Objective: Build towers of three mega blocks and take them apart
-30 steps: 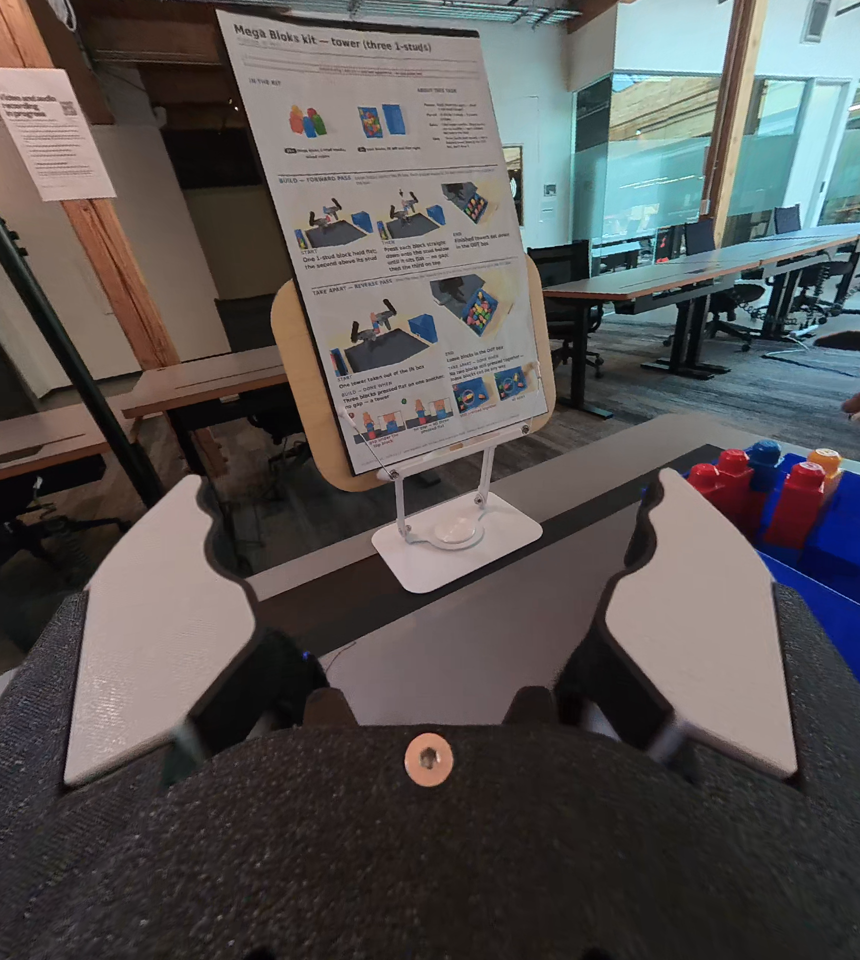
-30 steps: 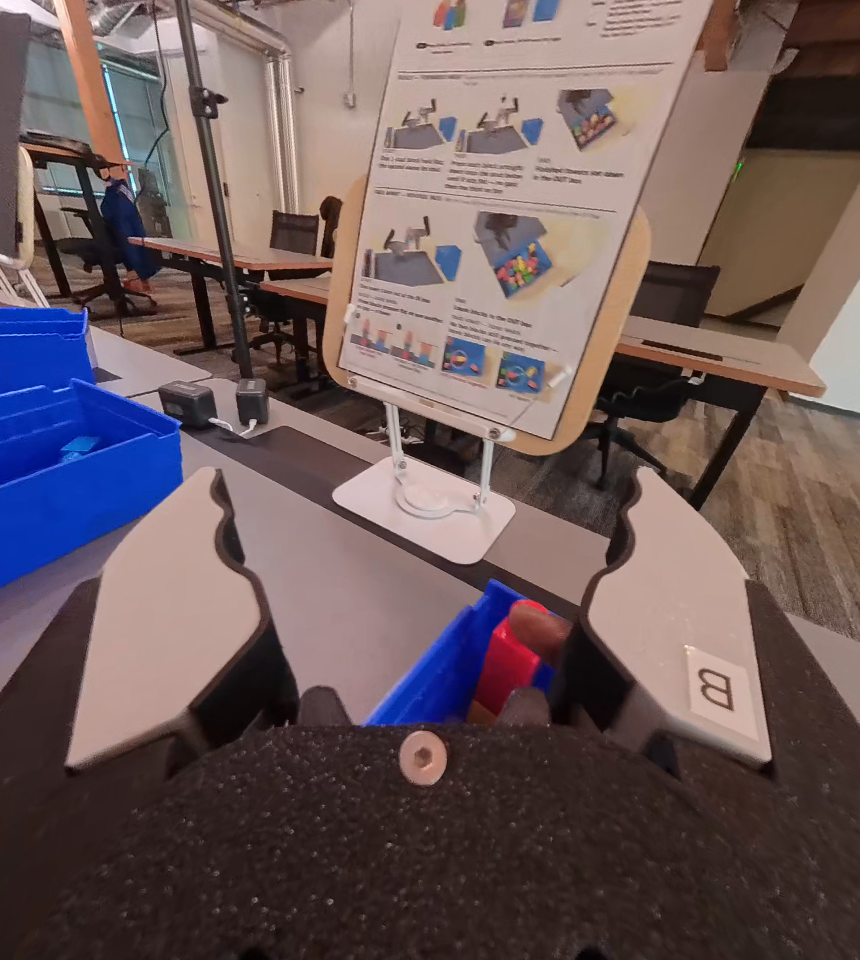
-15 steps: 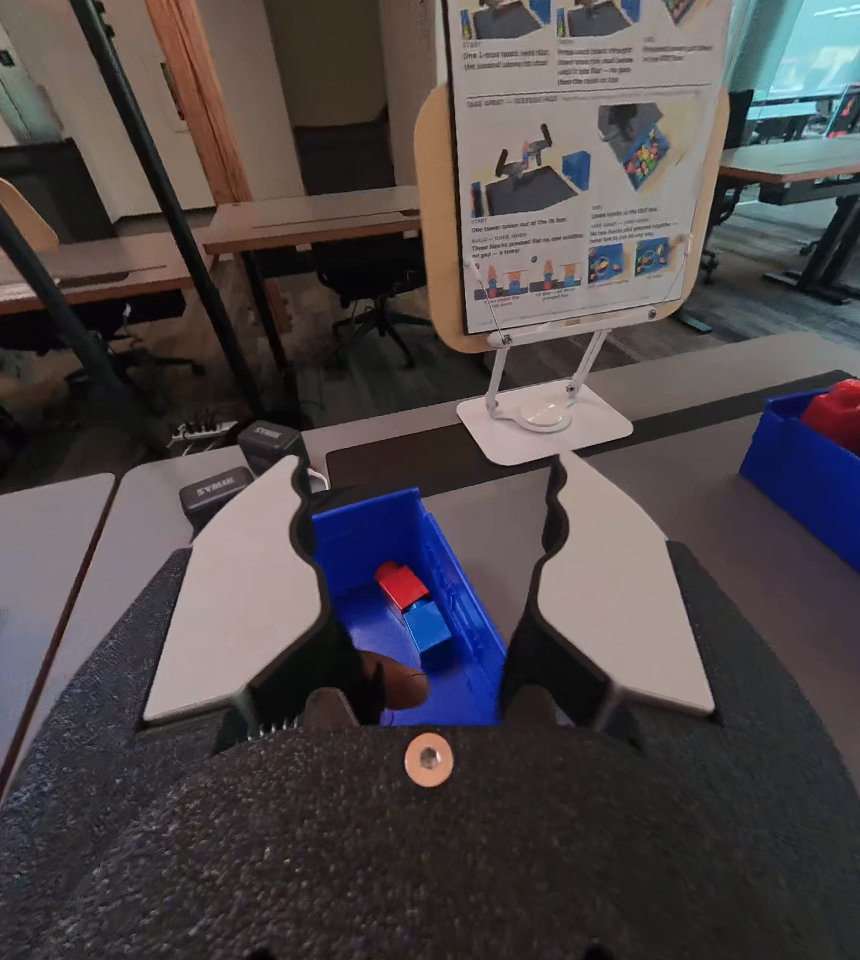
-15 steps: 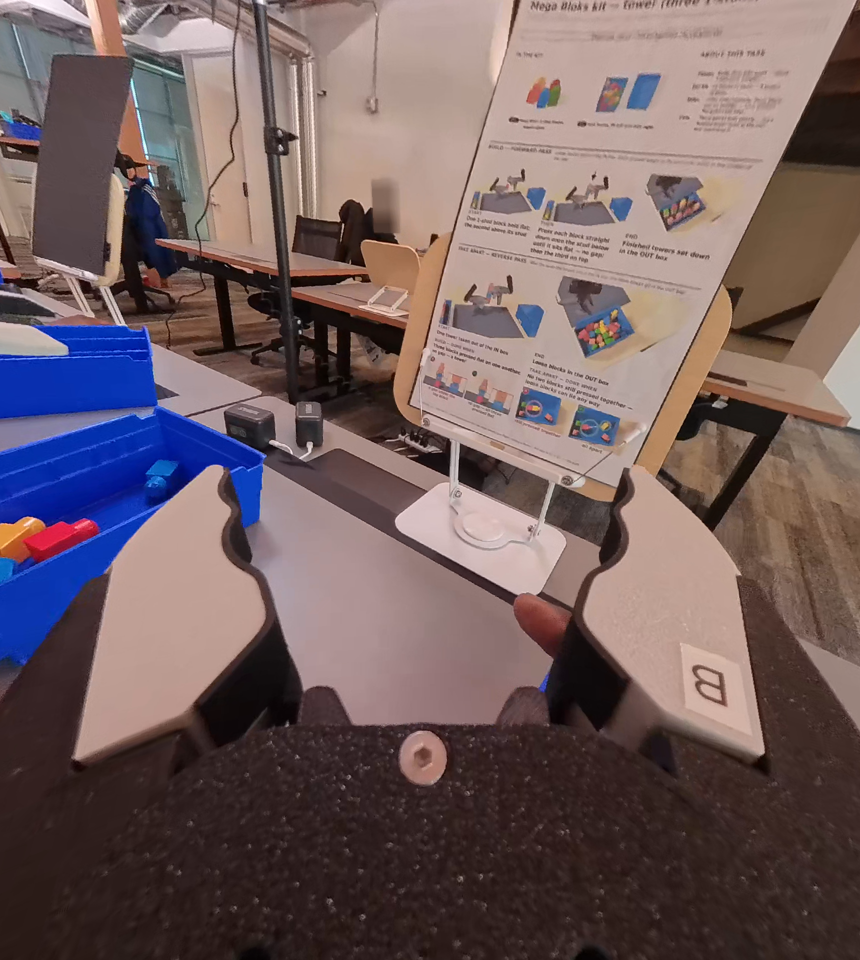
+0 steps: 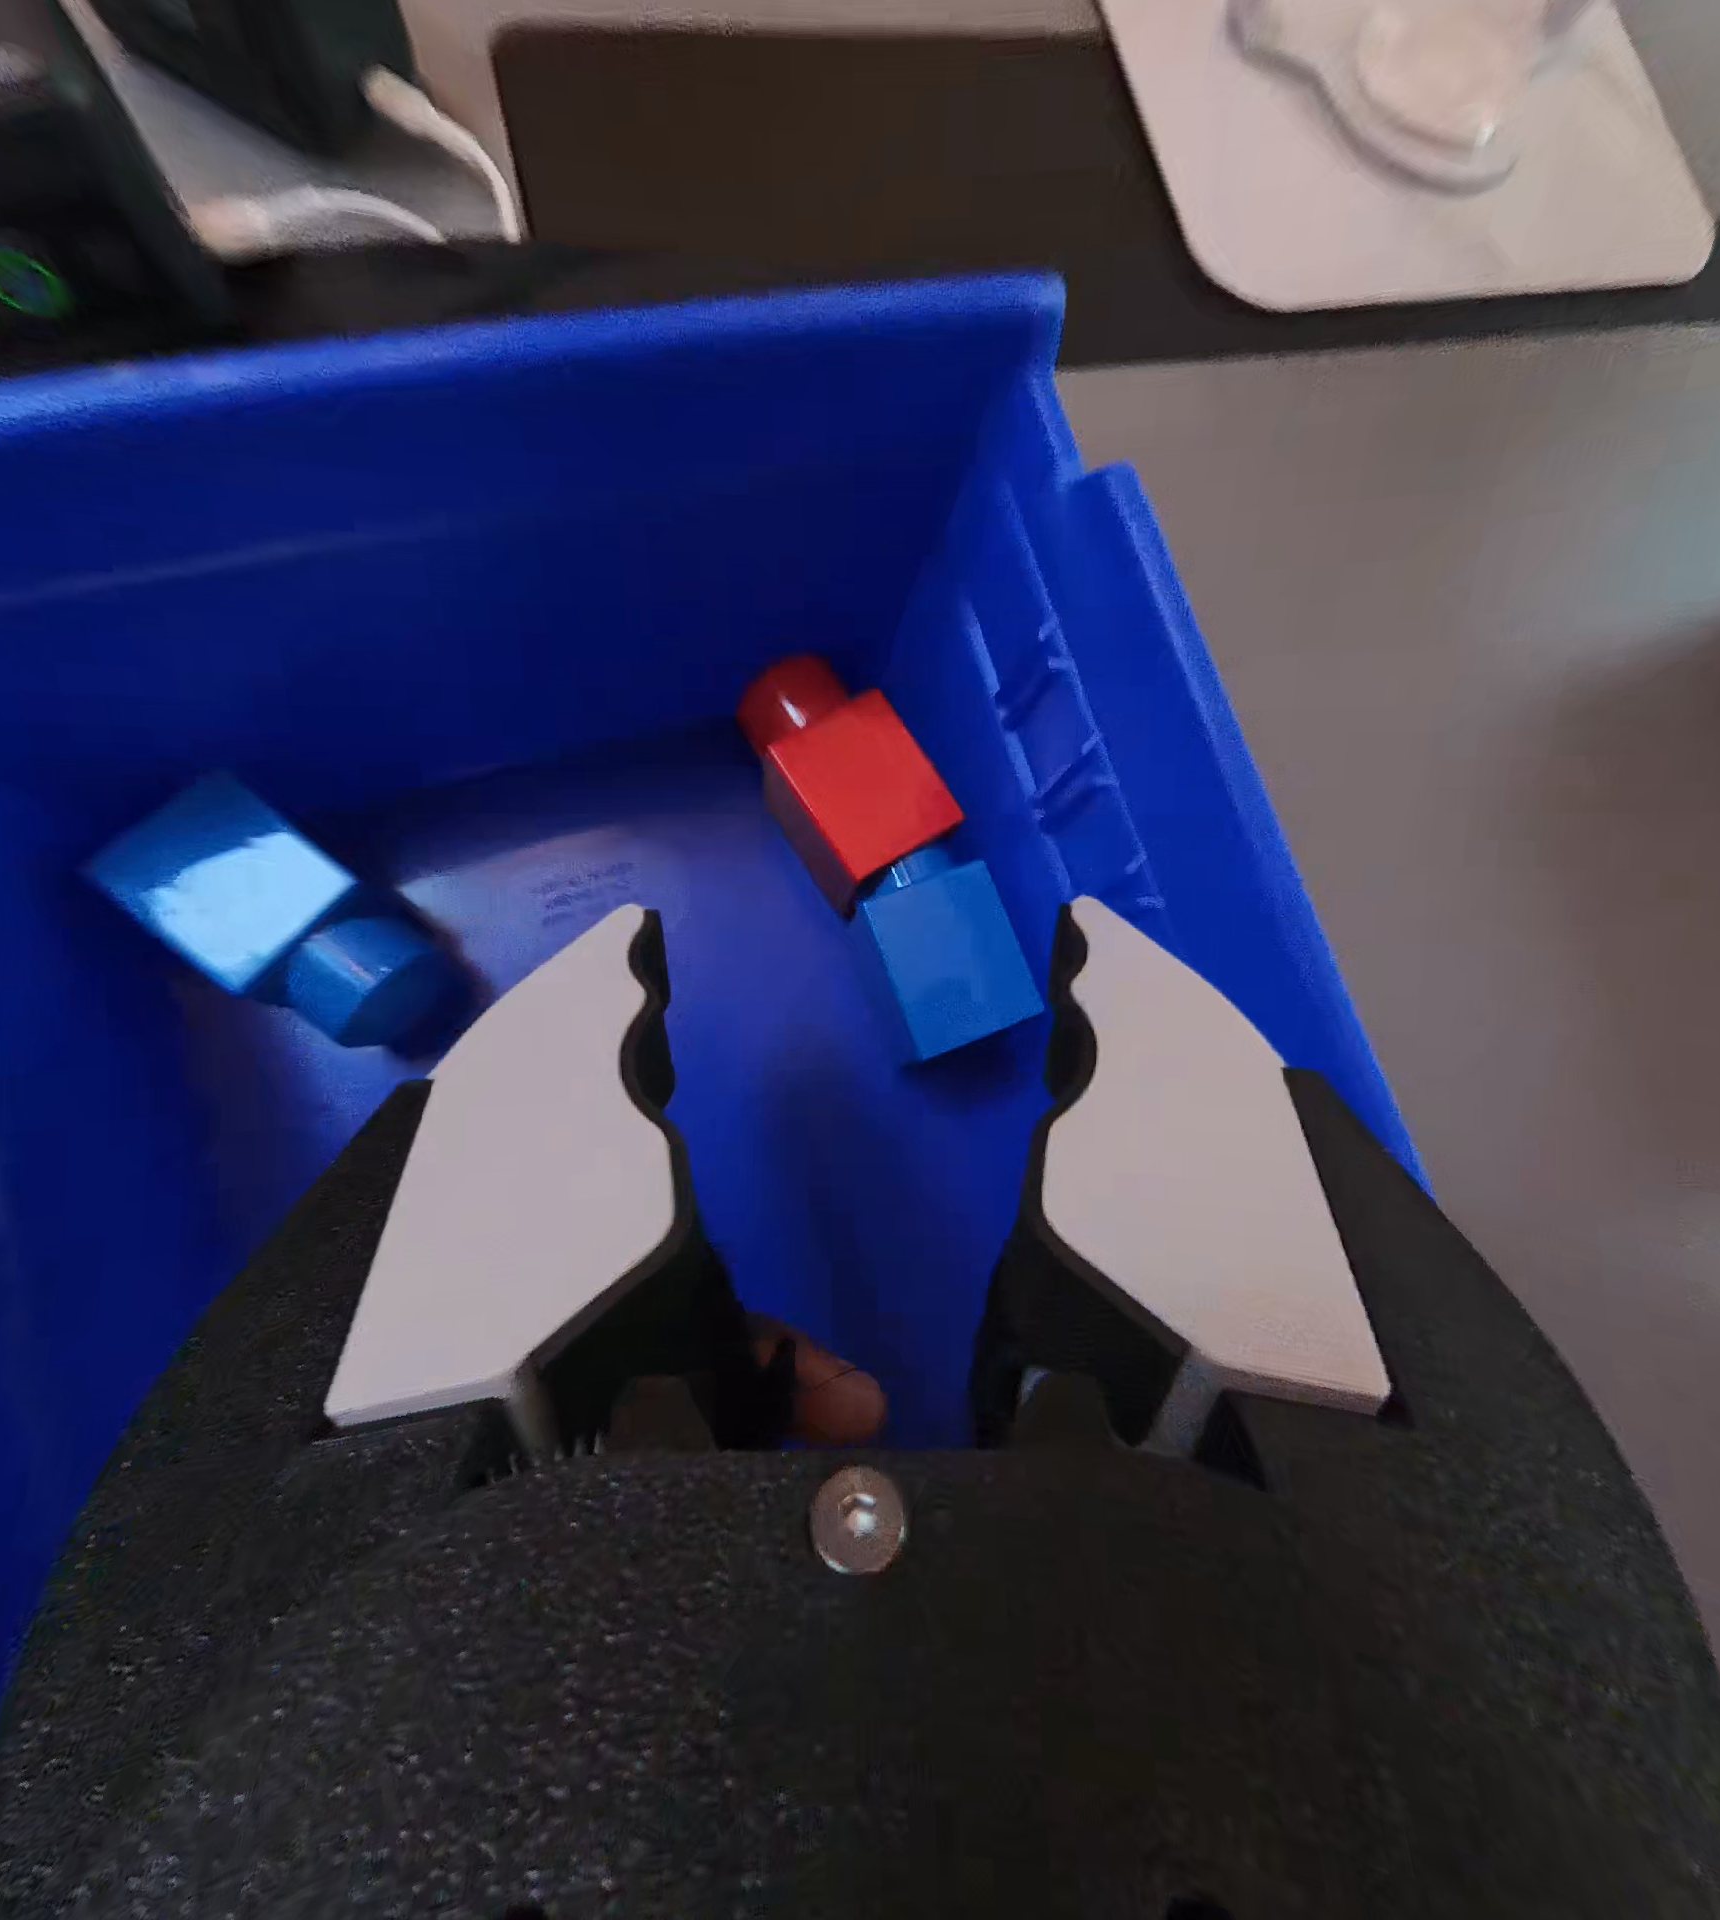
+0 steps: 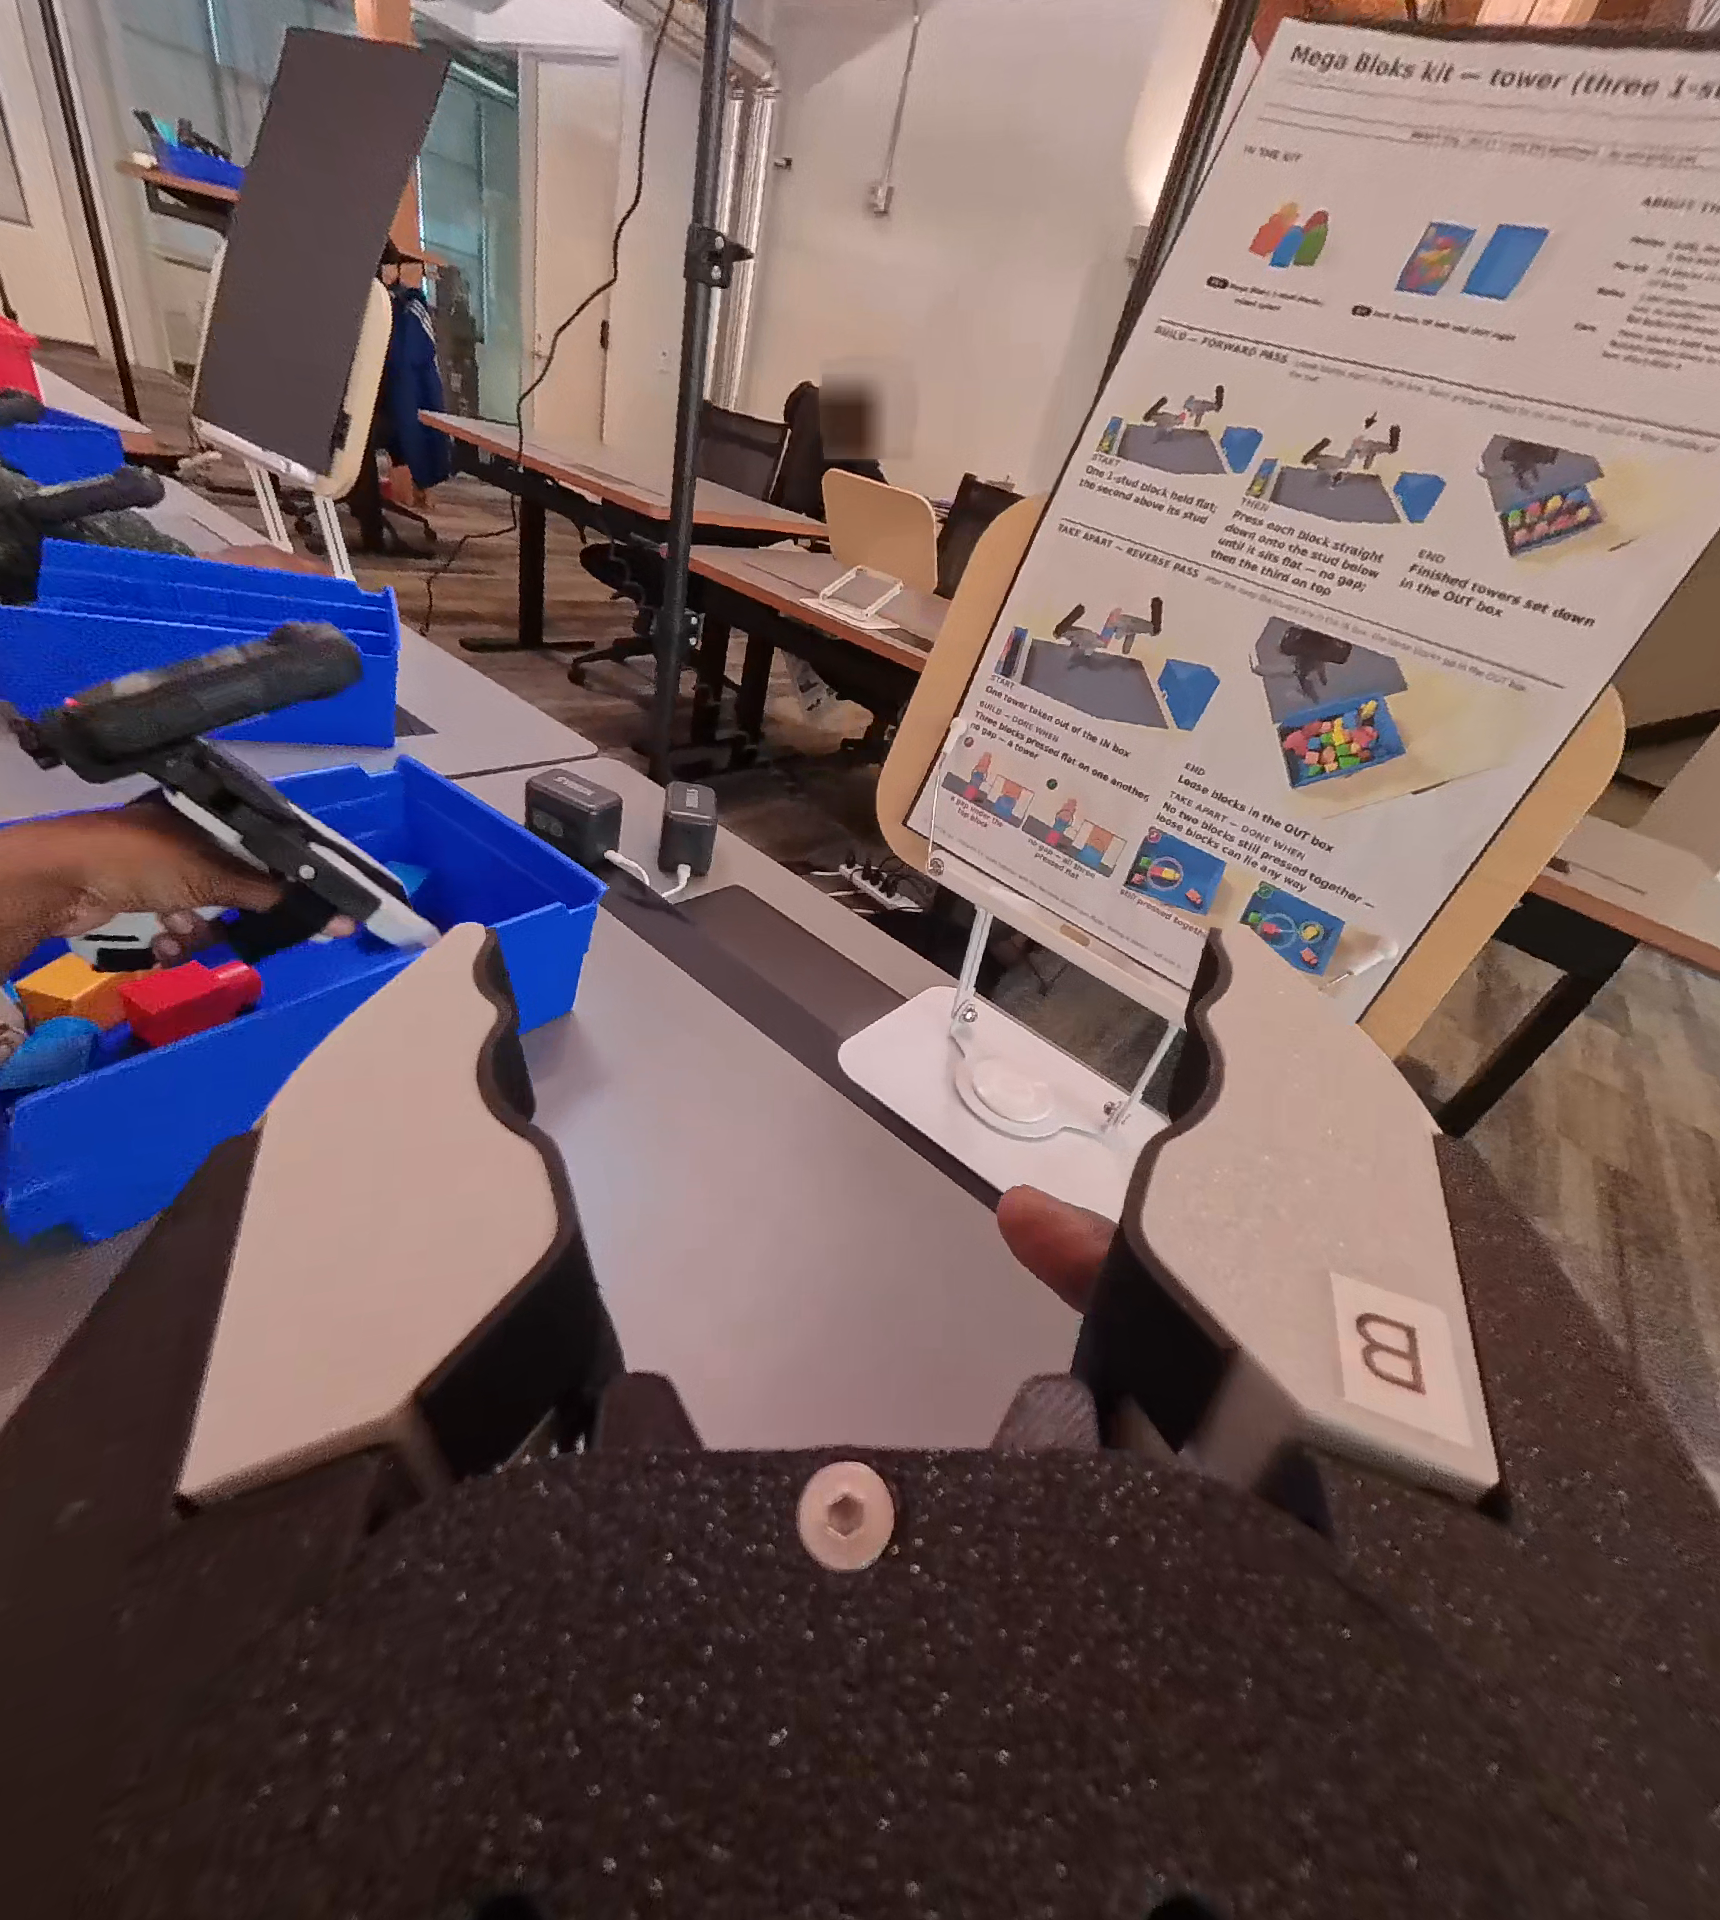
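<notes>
Left wrist view: left gripper (image 5: 856, 914) spread, nothing between tips, dipped into blue bin (image 5: 482, 499). On bin floor: red block (image 5: 861, 795) joined to blue block (image 5: 949, 961), lying flat by right wall, just ahead of right tip; separate light blue block (image 5: 232, 883) on its side, further left. Right wrist view: right gripper (image 6: 845, 956) spread, empty, above grey table (image 6: 783, 1226), facing instruction sheet stand (image 6: 1001, 1091).

Lying on their sides on the blue bin (image 5: 482, 540) floor: a red block (image 5: 861, 795) pressed onto a blue block (image 5: 949, 961) as a two-piece stack hard against the right wall, and a lone light-blue block (image 5: 227, 883) well apart to the left.
</notes>
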A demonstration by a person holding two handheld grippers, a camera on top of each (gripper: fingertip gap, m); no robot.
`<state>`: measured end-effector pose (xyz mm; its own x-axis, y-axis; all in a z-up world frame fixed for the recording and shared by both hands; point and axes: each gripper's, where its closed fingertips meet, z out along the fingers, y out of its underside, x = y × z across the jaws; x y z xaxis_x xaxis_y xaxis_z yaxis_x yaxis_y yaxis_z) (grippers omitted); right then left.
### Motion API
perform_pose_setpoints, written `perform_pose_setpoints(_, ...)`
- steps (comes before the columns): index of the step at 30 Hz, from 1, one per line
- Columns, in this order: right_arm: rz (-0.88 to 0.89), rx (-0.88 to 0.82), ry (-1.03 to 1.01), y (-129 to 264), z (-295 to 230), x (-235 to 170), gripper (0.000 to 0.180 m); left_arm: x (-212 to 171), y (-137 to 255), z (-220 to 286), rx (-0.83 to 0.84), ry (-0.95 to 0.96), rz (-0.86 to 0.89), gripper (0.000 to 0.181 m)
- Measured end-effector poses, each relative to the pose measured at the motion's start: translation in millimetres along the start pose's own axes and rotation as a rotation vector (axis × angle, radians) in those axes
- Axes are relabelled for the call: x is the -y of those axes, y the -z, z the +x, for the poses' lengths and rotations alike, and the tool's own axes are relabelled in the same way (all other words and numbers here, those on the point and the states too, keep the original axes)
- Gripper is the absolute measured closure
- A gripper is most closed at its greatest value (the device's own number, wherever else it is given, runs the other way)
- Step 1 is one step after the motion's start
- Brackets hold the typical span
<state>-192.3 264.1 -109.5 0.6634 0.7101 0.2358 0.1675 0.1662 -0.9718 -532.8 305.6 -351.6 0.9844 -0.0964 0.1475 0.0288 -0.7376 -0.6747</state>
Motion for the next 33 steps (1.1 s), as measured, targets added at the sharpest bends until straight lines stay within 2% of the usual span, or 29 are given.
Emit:
perform_pose_setpoints(3, 0.014, -0.017, 0.001, 4, 2, 4, 0.060, -22, -24, 6, -0.018, -0.034, -0.125, 0.121)
perform_pose_setpoints(4, 0.021, -0.011, -0.010, 4, 1, 5, 0.061, -19, -28, 7, -0.024, -0.030, -0.101, 0.122)
perform_pose_setpoints(9, 0.009, -0.019, -0.019, 0, 5, -1, 0.063, -25, -37, 4, -0.088, 0.087, -0.099, 0.103)
perform_pose_setpoints(11, -0.012, -0.027, -0.012, -3, 6, -5, 0.064, -35, -30, -1, -0.078, 0.103, -0.177, 0.095)
perform_pose_setpoints(13, -0.032, -0.038, 0.000, -6, 6, -8, 0.065, -35, -13, -11, 0.004, 0.039, -0.197, 0.105)
perform_pose_setpoints(15, -0.043, -0.046, 0.023, -8, 5, -10, 0.066, -16, 0, -2, -0.033, 0.039, -0.100, 0.107)
perform_pose_setpoints(17, -0.047, -0.044, 0.038, -10, 3, -10, 0.068, -12, 1, 3, -0.036, 0.004, -0.089, 0.107)
perform_pose_setpoints(19, -0.051, -0.038, 0.043, -12, 0, -11, 0.069, -23, -14, -4, 0.022, -0.097, -0.143, 0.107)
perform_pose_setpoints(21, -0.056, -0.033, 0.049, -14, -2, -12, 0.069, -52, -34, -10, 0.033, -0.218, -0.289, 0.112)
perform_pose_setpoints(23, -0.057, -0.033, 0.056, -14, -2, -12, 0.070, -45, -41, 0, -0.036, -0.317, -0.191, 0.121)
perform_pose_setpoints(26, -0.060, -0.048, 0.065, -14, 2, -14, 0.071, -51, -34, 2, -0.052, -0.437, -0.218, 0.130)
perform_pose_setpoints(29, -0.063, -0.031, 0.073, -14, -1, -14, 0.076, -33, -12, 18, -0.154, -0.395, -0.099, 0.130)
perform_pose_setpoints(31, -0.031, 0.010, 0.085, -13, -9, -9, 0.082, 3, 22, 34, -0.223, -0.362, 0.118, 0.130)
perform_pose_setpoints(33, 0.045, 0.094, 0.068, -12, -25, 4, 0.087, 53, 79, 70, -0.397, -0.299, 0.448, 0.130)
